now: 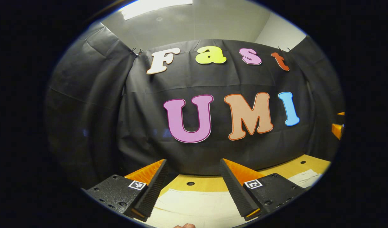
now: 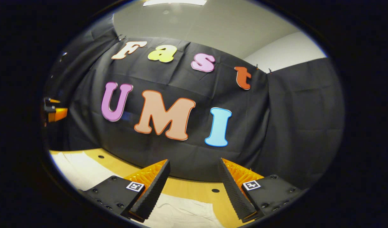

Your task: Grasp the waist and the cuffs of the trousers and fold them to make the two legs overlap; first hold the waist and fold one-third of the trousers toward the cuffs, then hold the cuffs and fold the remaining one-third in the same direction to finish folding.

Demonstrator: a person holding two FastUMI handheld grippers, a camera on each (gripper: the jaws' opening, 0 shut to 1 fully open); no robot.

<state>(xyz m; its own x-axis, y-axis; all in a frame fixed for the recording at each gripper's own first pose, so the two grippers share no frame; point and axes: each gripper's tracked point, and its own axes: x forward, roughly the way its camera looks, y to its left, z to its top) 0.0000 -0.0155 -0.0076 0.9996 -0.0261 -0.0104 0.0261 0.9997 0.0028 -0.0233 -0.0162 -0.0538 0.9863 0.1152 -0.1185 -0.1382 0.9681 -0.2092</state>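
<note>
- Both grippers are held above the table, looking more at the black wall than down.
- Left gripper (image 1: 192, 186): its two fingers stand wide apart, with nothing between them. Under the gap, at 6 o'clock in the left gripper view, lie the trousers (image 1: 197, 205), a pale cloth flat on the table (image 1: 206, 183).
- More of this pale cloth shows at 4 o'clock in that view, near the right edge.
- Right gripper (image 2: 192, 186): also wide open and holding nothing. In the right gripper view the trousers (image 2: 184, 212) are at 6 o'clock under the fingers, and another part runs away to 8 o'clock along the table (image 2: 194, 190).
- Judging from these two strips, the long axis of the trousers goes across, from one gripper to the other, and not away toward the wall.
- I cannot tell which end is the waist and which is the cuffs; the edges are cut off in both views.
- Both grippers seem about equally near the cloth. The next move needs them to tilt down and lower, each one to the fabric edge below it.
- Folding is not yet begun, I think; the cloth looks flat.
</note>
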